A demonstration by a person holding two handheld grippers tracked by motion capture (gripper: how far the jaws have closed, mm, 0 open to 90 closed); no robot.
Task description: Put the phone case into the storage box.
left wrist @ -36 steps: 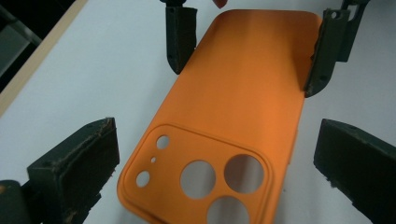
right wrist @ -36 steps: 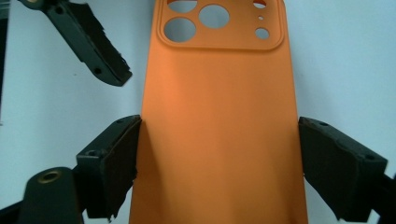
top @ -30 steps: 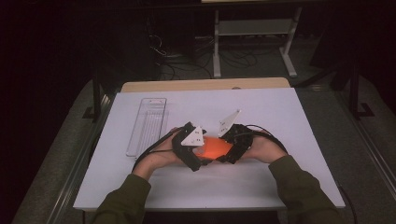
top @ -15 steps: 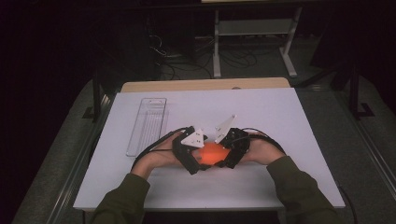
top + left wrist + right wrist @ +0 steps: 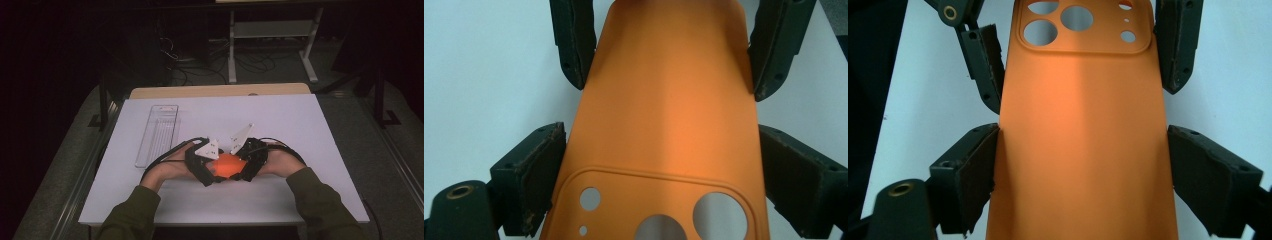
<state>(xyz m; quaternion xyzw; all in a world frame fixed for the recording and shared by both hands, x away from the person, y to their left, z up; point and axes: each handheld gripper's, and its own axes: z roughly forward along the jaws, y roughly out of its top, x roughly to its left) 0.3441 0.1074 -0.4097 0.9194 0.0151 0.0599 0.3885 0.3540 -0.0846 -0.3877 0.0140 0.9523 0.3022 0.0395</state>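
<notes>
orange silicone, one phone case [image 5: 229,165], sits low on the white table [image 5: 310,130] between your two grippers. your left gripper [image 5: 659,145], jaws just closing, clamps its camera end; your right gripper [image 5: 1083,145] clamps the other. your hands face inward. one clear tray [image 5: 158,134] lies left

One orange case [image 5: 227,166] with five cutouts, near the tray [image 5: 158,134]. One clear tray. Two grippers, left [image 5: 206,167] and right [image 5: 246,162], beside the tray. One white table [image 5: 300,125]. Two hands.
</notes>
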